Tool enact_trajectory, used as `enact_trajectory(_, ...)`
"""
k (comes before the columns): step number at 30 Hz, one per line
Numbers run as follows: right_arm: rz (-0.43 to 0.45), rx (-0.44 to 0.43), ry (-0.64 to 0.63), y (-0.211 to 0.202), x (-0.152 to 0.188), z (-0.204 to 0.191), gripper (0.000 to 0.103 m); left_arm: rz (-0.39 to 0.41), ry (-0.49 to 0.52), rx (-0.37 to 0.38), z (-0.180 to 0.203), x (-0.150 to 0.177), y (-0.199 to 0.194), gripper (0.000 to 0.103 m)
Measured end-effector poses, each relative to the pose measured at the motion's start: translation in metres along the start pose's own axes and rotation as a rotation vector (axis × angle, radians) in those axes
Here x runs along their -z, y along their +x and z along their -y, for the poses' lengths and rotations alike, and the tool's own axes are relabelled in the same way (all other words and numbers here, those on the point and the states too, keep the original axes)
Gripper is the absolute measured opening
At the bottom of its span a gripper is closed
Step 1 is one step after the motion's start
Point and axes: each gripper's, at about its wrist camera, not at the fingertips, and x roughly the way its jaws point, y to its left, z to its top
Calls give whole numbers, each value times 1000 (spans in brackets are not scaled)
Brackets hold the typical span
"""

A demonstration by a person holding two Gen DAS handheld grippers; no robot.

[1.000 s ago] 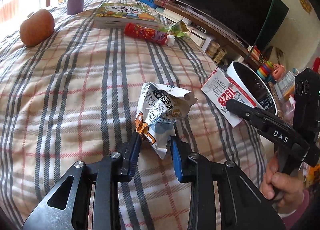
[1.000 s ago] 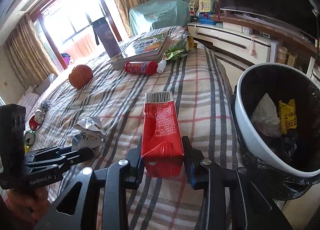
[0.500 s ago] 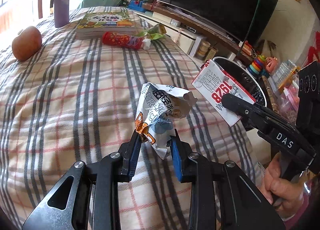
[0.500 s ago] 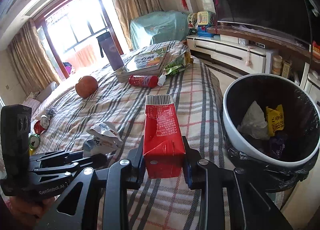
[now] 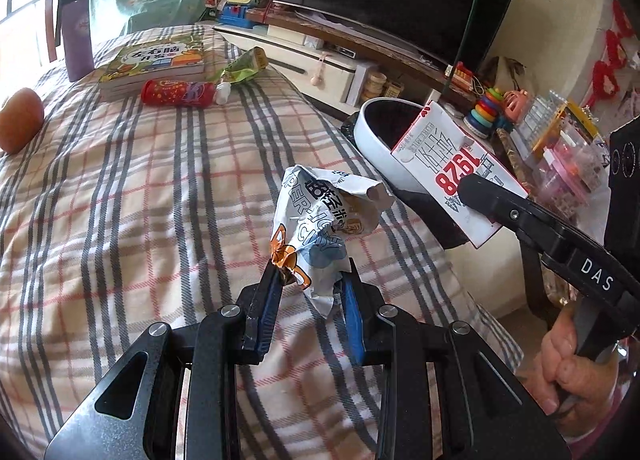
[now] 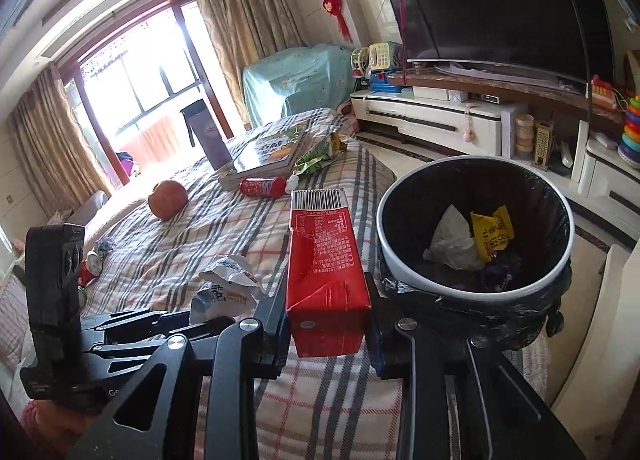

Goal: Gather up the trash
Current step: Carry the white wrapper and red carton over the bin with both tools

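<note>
Right wrist view: right claw point(image 6: 328, 320) pinches the red carton point(image 6: 326, 264) beside the bin point(image 6: 472, 288).

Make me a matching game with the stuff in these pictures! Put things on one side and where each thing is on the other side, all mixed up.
Things:
1. red carton
2. crumpled wrapper
3. yellow packet
4. apple

Places:
A. lying on the checked bed cover
B. inside the bin
C. in the left gripper
D. in the right gripper

Pairs: 1-D, 2-C, 3-B, 4-A
</note>
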Motion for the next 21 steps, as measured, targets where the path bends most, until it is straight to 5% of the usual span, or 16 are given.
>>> enact_trajectory(21,46,61,61,-25,-3,39,31,-17,99,15,42,-12,18,28)
